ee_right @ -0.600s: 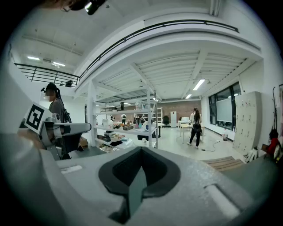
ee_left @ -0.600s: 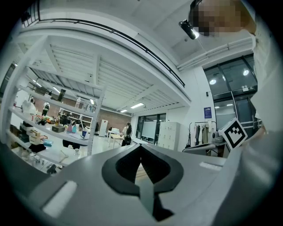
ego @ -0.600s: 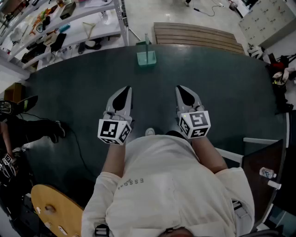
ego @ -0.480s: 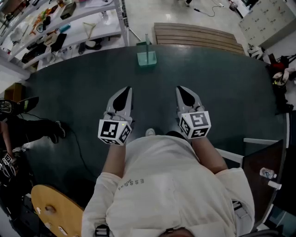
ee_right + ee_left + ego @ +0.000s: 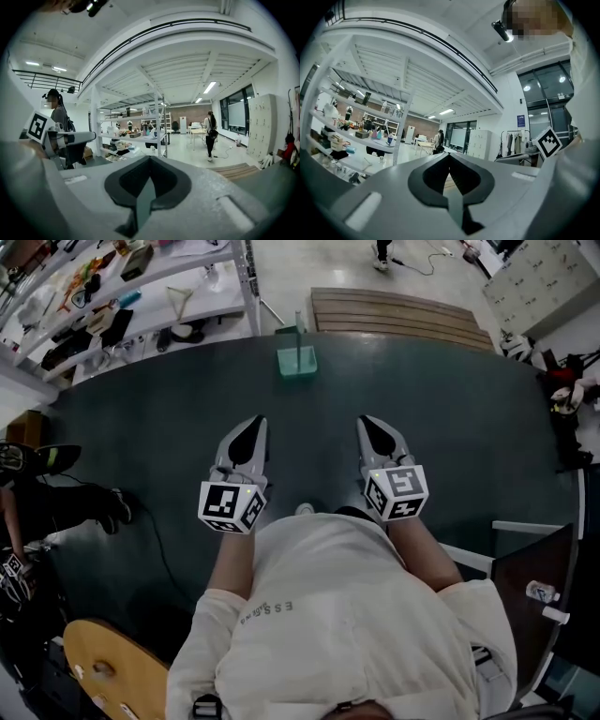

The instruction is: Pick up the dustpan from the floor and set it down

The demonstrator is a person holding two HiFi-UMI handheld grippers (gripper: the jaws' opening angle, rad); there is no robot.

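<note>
Teal dustpan (image 5: 297, 359) sits at the far edge of the dark mat (image 5: 450, 427), well apart from the left gripper (image 5: 256, 420) and right gripper (image 5: 364, 419), both closed on nothing, so the pickup looks unstarted.

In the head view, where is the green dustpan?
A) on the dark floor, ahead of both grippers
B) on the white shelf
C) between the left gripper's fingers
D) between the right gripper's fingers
A: the dustpan stands on the dark floor beyond the left gripper and the right gripper, touching neither.
</note>
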